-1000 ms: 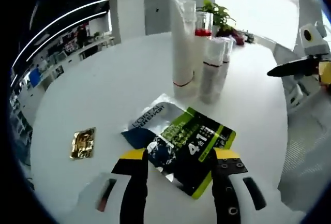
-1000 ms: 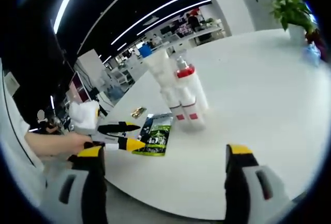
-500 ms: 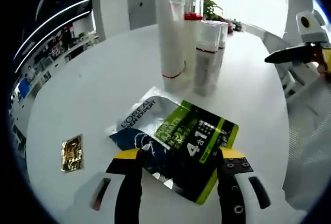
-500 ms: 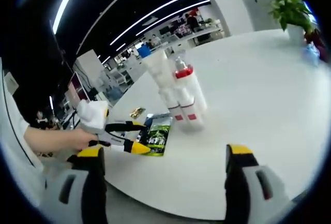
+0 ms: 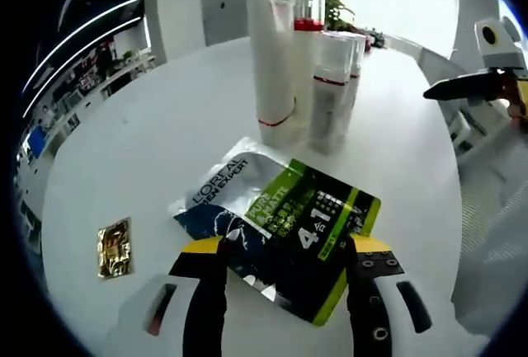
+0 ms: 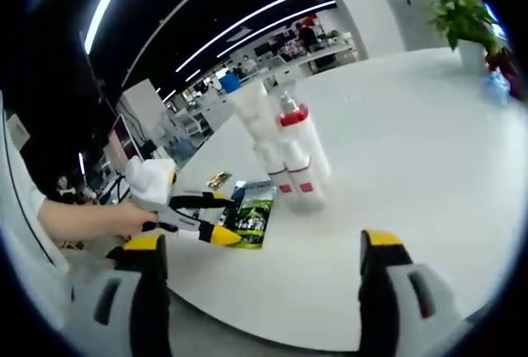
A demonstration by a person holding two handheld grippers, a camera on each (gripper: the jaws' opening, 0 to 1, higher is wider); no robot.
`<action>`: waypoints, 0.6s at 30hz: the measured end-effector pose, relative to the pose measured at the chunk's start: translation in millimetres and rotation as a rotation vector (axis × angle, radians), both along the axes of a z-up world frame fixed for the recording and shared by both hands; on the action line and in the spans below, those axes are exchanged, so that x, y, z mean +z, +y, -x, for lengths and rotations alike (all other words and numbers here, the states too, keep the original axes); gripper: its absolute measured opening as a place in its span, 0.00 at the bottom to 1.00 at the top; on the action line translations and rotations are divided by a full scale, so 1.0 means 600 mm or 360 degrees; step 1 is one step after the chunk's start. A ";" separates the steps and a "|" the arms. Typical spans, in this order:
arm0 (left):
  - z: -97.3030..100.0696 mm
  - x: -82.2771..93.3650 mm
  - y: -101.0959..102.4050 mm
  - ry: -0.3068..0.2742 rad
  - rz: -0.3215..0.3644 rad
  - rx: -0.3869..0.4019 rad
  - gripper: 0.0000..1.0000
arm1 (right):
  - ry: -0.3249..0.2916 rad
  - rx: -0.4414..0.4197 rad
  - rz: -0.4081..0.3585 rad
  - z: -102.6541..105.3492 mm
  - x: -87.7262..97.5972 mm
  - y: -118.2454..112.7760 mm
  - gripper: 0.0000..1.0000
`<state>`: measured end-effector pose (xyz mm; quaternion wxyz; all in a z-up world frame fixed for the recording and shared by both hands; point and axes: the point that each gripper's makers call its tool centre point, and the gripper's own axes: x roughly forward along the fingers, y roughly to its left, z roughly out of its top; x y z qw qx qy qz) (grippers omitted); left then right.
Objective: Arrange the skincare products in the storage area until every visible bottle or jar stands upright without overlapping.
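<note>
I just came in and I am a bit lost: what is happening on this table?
A person holds a gripper in each hand over a white table. The left gripper is open, its fingers straddling a flat green sachet. The white bottles stand upright together behind it. The right gripper hangs open off the table's edge.

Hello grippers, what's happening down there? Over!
Left gripper open, straddling the flat sachet. Right gripper open, off the table. White bottles upright, clustered. Gold packet lying aside.

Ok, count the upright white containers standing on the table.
4 visible: tall tube, red-collared bottle behind it, and two red-banded bottles to its right, clustered beyond the flat sachet. Others may hide behind.
</note>
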<state>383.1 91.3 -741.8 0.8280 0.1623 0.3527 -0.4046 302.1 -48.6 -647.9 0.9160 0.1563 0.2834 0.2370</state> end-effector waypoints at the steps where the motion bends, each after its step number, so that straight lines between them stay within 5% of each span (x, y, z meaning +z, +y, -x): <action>1: 0.000 0.000 0.000 0.0001 -0.0002 0.0000 0.56 | 0.0000 0.0001 0.0001 0.000 0.000 0.000 0.98; 18: 0.026 0.016 0.024 0.0016 -0.0051 0.0020 0.62 | -0.0059 0.0032 0.0034 0.007 0.018 0.002 0.98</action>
